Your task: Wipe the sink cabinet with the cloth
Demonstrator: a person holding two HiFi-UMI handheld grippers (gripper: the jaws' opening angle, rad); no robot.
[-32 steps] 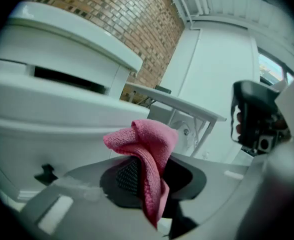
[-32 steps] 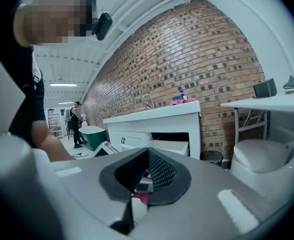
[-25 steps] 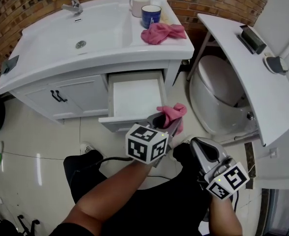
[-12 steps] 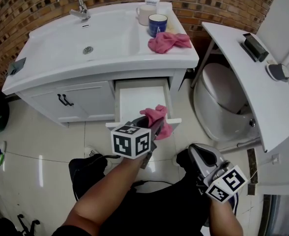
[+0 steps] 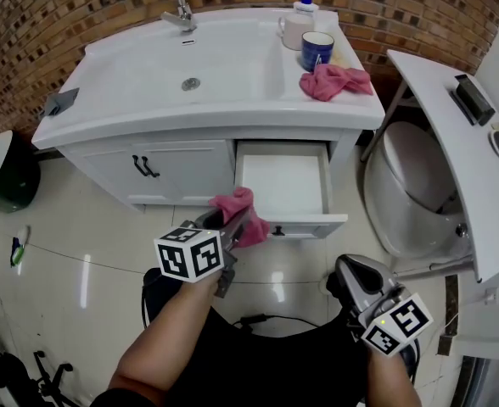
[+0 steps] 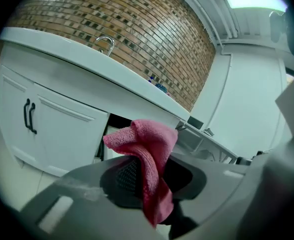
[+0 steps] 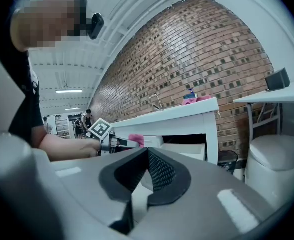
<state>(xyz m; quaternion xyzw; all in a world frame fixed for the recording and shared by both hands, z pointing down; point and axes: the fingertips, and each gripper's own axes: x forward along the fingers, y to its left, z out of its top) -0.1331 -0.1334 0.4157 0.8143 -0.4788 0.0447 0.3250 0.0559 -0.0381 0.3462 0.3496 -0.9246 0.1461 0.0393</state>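
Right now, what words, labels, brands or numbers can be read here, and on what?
No readable text.
Soap bottle: any print is too small to read.
Marker cubes on the left tool and right tool: square patterns only, no words.

Two pink cloths (image 5: 238, 213) (image 5: 334, 81), two cups (image 5: 316, 49) (image 5: 293, 30), one soap bottle (image 5: 305, 2), one tap (image 5: 176, 3), one open drawer (image 5: 283, 185), one toilet (image 5: 412, 189)

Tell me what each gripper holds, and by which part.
Left gripper pinches the pink cloth by a bunched fold near its middle. Right gripper holds nothing, jaws together.
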